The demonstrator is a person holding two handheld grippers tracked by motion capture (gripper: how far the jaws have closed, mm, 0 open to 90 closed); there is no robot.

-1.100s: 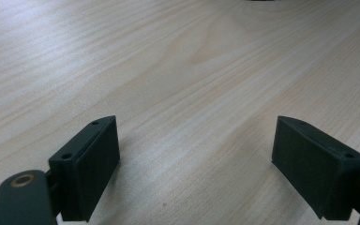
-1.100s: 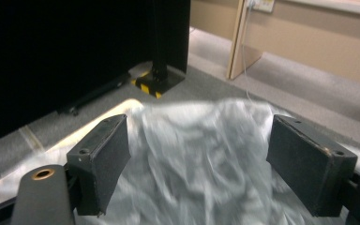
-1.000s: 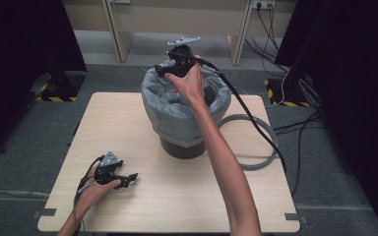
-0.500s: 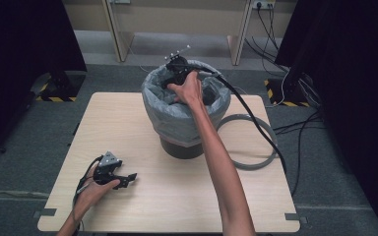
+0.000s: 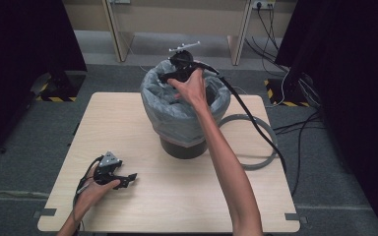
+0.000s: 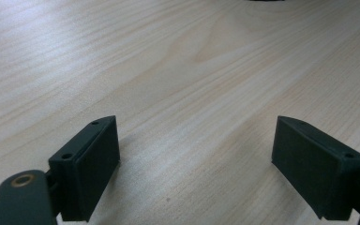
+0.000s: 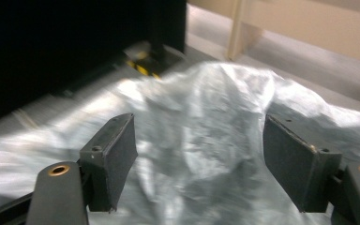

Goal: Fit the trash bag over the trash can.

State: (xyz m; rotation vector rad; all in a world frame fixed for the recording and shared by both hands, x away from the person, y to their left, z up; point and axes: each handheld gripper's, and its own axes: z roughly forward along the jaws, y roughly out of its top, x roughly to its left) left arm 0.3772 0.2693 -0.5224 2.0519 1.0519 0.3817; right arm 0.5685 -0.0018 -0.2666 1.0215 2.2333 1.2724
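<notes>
Crinkled grey plastic liner (image 5: 177, 115) over a round dark bin (image 5: 183, 147)

Right gripper (image 5: 170, 77) above the liner, fingers spread and empty, have just been opening; left gripper (image 5: 128, 178) fingers spread on the pale wood-grain desk (image 5: 177, 196).

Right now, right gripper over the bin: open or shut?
Open. In the right gripper view the right gripper has its jaws spread wide, and the grey bag lies past them, nothing pinched between the pads.
</notes>
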